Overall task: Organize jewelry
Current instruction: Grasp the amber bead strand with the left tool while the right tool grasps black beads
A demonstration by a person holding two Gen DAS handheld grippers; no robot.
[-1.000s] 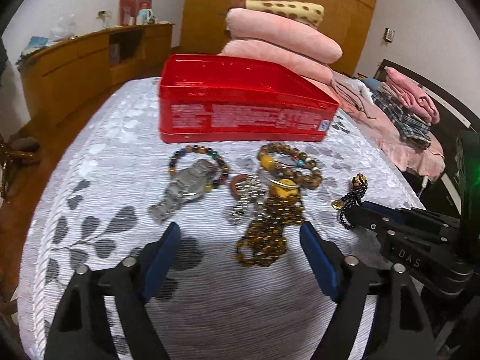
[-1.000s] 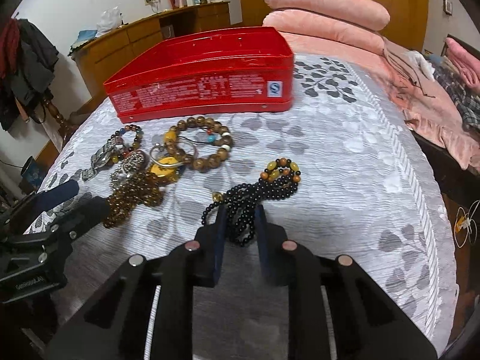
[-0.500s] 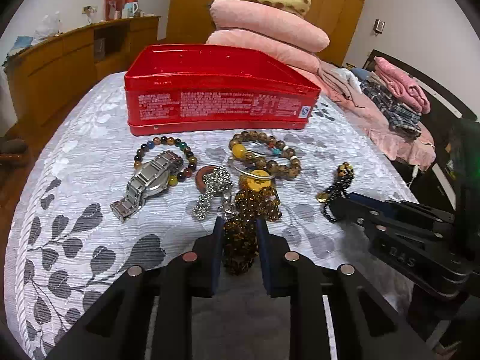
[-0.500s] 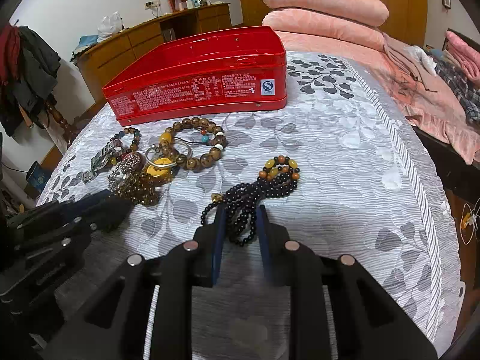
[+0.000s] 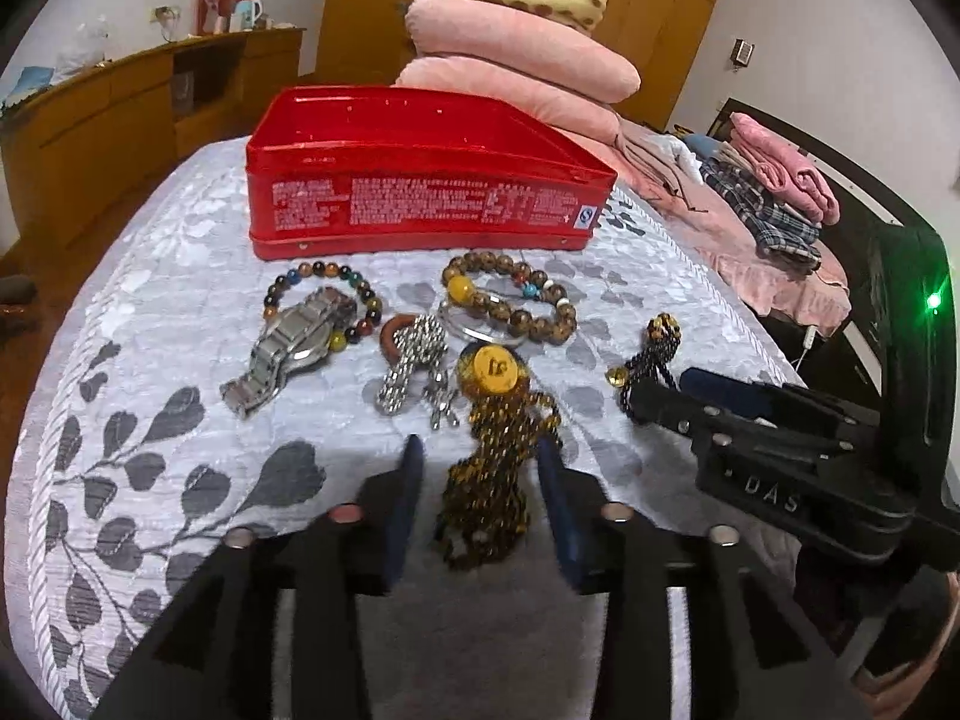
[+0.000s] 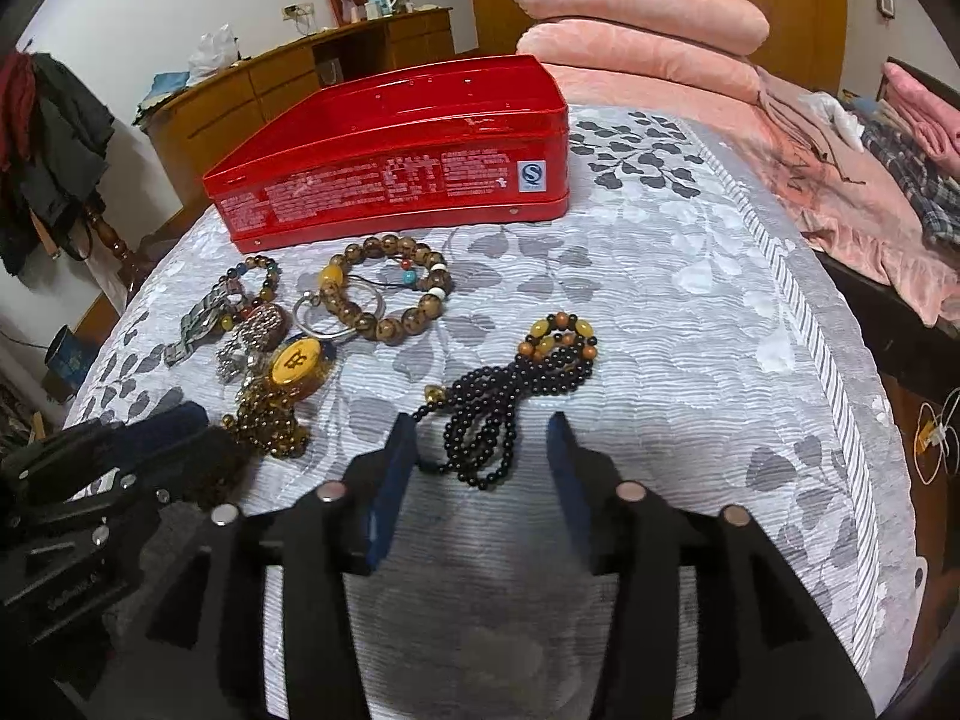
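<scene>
One rectangular red tin box (image 5: 420,192) and two round beaded bracelets (image 5: 510,300) lie on the bed. The left tool (image 5: 480,468) has just been opening around one brown bead strand (image 5: 492,480); the right tool (image 6: 480,450) has just been opening around one black bead strand (image 6: 498,408).

Colours across the jewelry spread

A red tin (image 5: 420,192) printed with white lettering is sitting on a pale grey bedcover (image 6: 690,312) showing dark grey and white leaf prints. A silver watch (image 5: 288,348) is gleaming beside a many-coloured bead bracelet (image 5: 324,294); a brown bead bracelet (image 6: 390,288) is carrying yellow, turquoise and white beads; black beads (image 6: 510,402) are ending in orange and yellow ones. Pink pillows (image 6: 636,24) are lying under a yellow, brown-spotted one.
</scene>
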